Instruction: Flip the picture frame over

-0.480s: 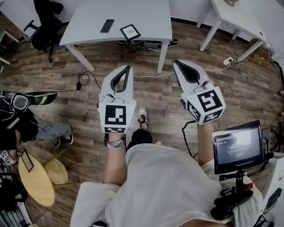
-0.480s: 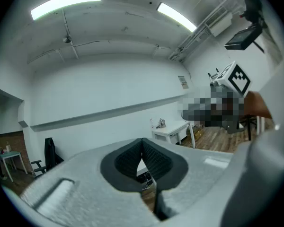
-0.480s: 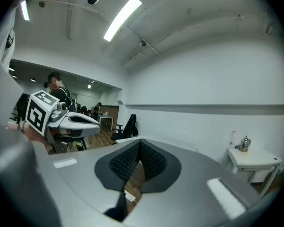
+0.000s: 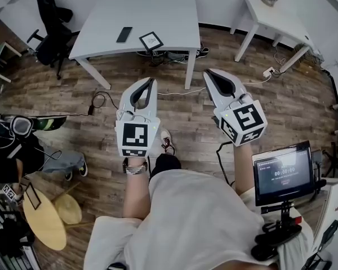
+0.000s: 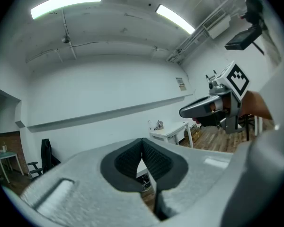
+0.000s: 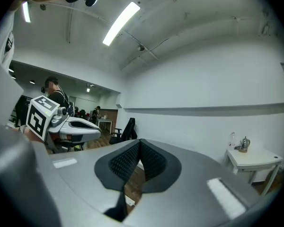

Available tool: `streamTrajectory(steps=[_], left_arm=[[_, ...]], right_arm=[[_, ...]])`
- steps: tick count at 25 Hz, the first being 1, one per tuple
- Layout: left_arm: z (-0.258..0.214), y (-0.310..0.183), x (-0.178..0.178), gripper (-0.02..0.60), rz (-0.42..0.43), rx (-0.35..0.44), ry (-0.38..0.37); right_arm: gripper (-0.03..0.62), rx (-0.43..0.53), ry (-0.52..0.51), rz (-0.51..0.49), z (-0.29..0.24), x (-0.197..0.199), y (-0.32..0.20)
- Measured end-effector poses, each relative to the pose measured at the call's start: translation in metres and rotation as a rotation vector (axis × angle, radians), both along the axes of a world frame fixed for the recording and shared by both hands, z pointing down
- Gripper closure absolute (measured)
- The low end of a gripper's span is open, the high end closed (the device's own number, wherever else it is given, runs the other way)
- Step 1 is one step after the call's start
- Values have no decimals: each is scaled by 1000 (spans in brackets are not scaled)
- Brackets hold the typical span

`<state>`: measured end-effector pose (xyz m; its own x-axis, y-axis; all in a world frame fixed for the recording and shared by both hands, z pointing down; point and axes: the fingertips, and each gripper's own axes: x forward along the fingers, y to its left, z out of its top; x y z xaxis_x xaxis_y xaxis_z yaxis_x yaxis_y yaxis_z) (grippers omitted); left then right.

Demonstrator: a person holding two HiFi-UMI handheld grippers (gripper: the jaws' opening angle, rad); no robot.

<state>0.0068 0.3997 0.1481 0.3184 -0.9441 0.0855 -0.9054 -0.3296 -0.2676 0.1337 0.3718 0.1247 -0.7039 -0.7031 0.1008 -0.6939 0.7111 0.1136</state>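
Head view: left gripper and right gripper, fingers closed, empty, far from bench; frame, seemingly, lies there; approach, then open.

Bright, even light from ceiling strip lights; strong fisheye bending and dark corners.

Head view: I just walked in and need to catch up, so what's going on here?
A person on a wood floor holds a gripper in each hand, out in front. The left gripper and right gripper are both shut and empty. The picture frame sits near the front edge of the white table ahead, beside a dark phone, untouched; the flip has not begun.
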Motion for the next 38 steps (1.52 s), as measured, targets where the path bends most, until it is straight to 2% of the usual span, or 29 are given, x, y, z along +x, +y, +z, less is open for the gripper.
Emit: streamTrajectory(steps=[7,13,22,26,30,38], left_arm=[[0,-69,-7,577,41,22,-15],[2,-147,-26,577,85,7,-22],[-2,-223,-62,577,110,-19,-33],[6,-245,-77,575,110,-41,-41],[26,-297,-104,575,105,-99,-29],[44,-306,-110,575,103,-150,-40]], right_arm=[[591,0,0,20,6,-7,-61],[591,3,-2,33,-1,-36,-136],[592,-16,-3,40,-6,-77,-213],[591,-38,-7,42,2,-91,-239],[592,-80,3,39,19,-116,-292],[592,-110,10,57,34,-114,-299]])
